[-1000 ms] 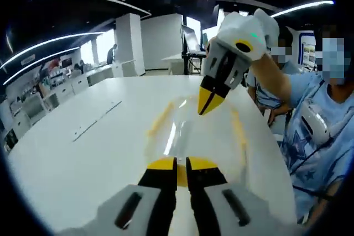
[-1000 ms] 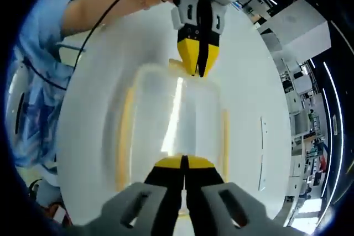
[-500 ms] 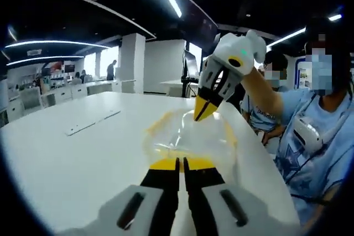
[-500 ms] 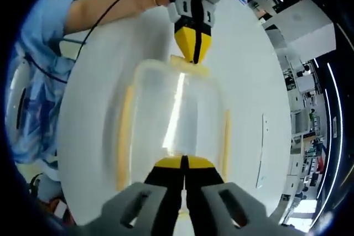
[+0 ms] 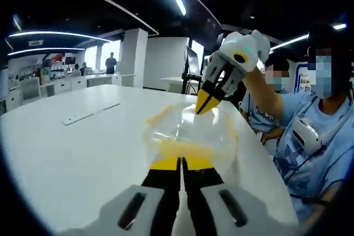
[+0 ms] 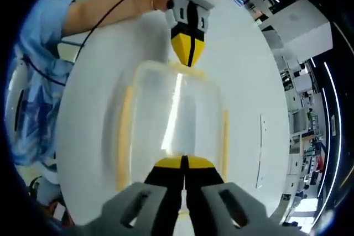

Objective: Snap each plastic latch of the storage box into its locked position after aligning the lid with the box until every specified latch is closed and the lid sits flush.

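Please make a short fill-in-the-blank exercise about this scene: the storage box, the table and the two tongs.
1. The clear storage box rests on a table whose colour is ____.
2. The latches along the box's sides are ____ in colour.
3. In the right gripper view, the left tongs meet the box at its ____ end.
4. The jaws of the right tongs are ____.

Missing words: white; yellow; far; shut
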### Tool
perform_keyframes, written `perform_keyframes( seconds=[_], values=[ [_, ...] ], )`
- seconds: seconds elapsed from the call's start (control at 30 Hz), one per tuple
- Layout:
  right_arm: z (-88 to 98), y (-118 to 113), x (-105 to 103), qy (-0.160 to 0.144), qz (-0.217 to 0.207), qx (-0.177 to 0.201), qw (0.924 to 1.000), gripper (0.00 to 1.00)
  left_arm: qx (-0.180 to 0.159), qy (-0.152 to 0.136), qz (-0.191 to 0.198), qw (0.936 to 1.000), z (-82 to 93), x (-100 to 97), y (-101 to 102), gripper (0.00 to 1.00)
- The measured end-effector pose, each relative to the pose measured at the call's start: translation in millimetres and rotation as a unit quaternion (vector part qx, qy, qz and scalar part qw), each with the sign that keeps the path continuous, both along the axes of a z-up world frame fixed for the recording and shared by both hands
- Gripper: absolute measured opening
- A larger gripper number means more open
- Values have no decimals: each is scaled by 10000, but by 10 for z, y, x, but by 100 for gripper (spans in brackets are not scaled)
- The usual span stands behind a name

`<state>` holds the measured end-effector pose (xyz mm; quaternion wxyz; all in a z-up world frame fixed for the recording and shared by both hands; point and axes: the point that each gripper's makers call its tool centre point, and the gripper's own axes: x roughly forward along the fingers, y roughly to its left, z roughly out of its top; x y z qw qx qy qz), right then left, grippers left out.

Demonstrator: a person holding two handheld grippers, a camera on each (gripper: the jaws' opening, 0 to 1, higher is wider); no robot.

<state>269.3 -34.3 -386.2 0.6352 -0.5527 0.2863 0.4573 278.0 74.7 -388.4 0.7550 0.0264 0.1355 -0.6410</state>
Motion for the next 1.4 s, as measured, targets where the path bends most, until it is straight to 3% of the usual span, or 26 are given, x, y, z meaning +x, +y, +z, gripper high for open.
perform_keyframes(
  seconds=[0.47,0.7,1.07,1.4],
  values=[
    [-3,10,16,48,-111,55,9999,0,107,61,11,9999,-19,7,-35,1],
    [-9,28,18,126,-238,-308,9992,0,321,-188,65,9993,1,34,-11,0],
    [-14,23,19,340,-629,-539,9960,0,190,5,4,9998,-8,38,-10,0],
    [-20,2,11,156,-785,-555,9952,0,307,-16,31,9995,-5,22,-30,0]
  ],
)
